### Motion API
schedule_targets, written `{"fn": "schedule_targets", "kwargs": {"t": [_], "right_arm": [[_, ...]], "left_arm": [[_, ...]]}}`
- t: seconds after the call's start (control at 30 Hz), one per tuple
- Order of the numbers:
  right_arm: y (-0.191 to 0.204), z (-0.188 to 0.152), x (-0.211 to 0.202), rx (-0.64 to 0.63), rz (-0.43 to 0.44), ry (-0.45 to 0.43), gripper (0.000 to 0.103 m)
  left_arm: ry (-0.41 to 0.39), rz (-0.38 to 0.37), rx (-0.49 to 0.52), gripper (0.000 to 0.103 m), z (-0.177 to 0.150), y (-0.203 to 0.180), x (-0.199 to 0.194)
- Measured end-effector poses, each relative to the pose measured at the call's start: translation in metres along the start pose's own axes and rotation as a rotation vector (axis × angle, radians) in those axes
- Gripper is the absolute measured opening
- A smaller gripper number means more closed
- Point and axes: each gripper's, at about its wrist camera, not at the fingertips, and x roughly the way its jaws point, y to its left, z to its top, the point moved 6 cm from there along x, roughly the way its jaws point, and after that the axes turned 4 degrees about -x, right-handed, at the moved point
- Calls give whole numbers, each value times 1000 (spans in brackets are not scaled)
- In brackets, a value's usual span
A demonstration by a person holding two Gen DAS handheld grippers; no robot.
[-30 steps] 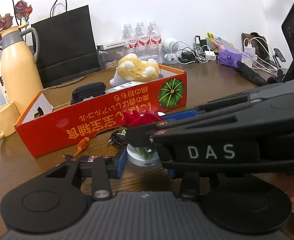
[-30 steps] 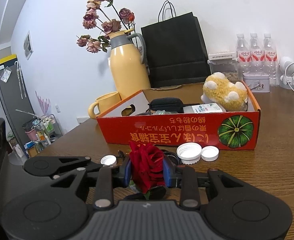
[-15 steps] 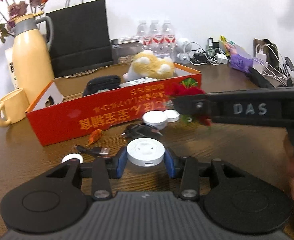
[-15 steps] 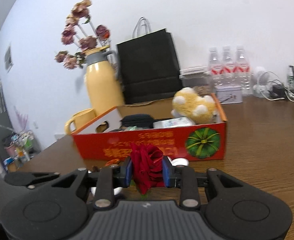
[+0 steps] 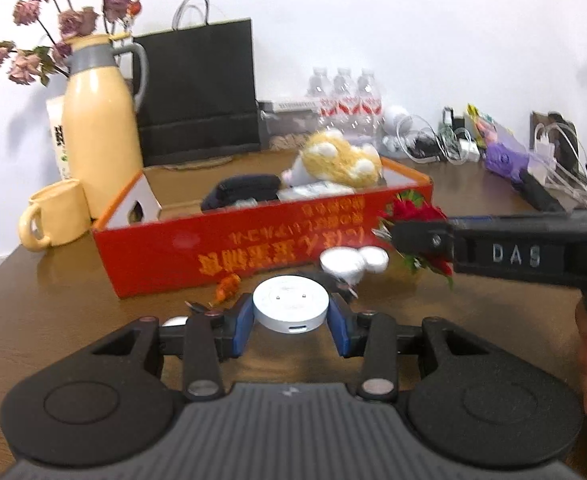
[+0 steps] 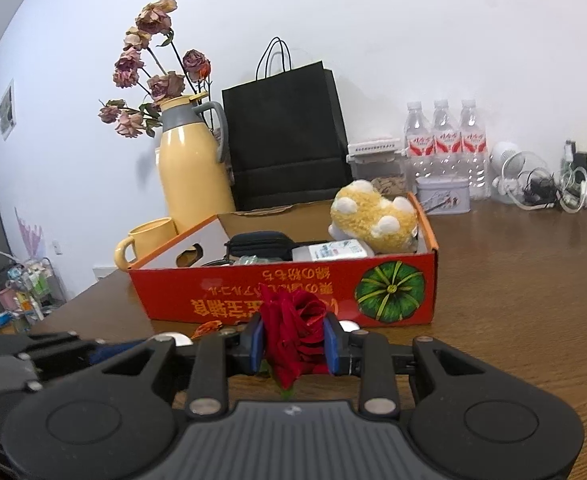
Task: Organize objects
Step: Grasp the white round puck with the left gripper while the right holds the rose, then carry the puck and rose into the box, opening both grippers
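My left gripper (image 5: 290, 320) is shut on a white round disc (image 5: 290, 304), its blue pads pressing both sides just above the wooden table. My right gripper (image 6: 293, 344) is shut on a red rose (image 6: 293, 324); in the left wrist view that right gripper (image 5: 397, 234) reaches in from the right with the rose (image 5: 415, 212) near the box's right corner. The red cardboard box (image 6: 277, 292) stands open ahead, holding a yellow plush toy (image 6: 373, 216), a black pouch (image 6: 259, 242) and a white packet (image 6: 335, 250). Two white caps (image 5: 351, 260) and a small orange thing (image 5: 227, 286) lie before the box.
A yellow jug (image 6: 191, 176) with dried roses, a yellow mug (image 6: 145, 240) and a black paper bag (image 6: 285, 140) stand behind the box. Water bottles (image 6: 445, 144), a tin (image 6: 443, 196) and tangled cables (image 6: 541, 188) line the back right. The table's edge runs at the left.
The right gripper with the rose has swung from across the left camera out to the right. The white disc now sits gripped between the left pads and a little higher.
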Motion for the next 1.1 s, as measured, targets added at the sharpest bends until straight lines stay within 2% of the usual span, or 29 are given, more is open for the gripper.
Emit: {"fn": "schedule_targets", "kwargs": {"t": [0.27,0.53,0.83,0.93,1.1], "right_arm": [[4,33,8,-83,-39,-45,29],[7,69,45,-128,-59,-48,29],[4,93,104,-133,-65,1,29],[4,94,124,-139,-59,24,29],[2,94,149,-152,-61,46,30]], "left_arm": [[-68,32,-103,41,50,32,5],[-97,74,-166,41,91,59,35],[-75,114,-194,41,114,79,81],[-55,150,-221,41,119,90,101],[-23,152,-235,41,121,102,126]]}}
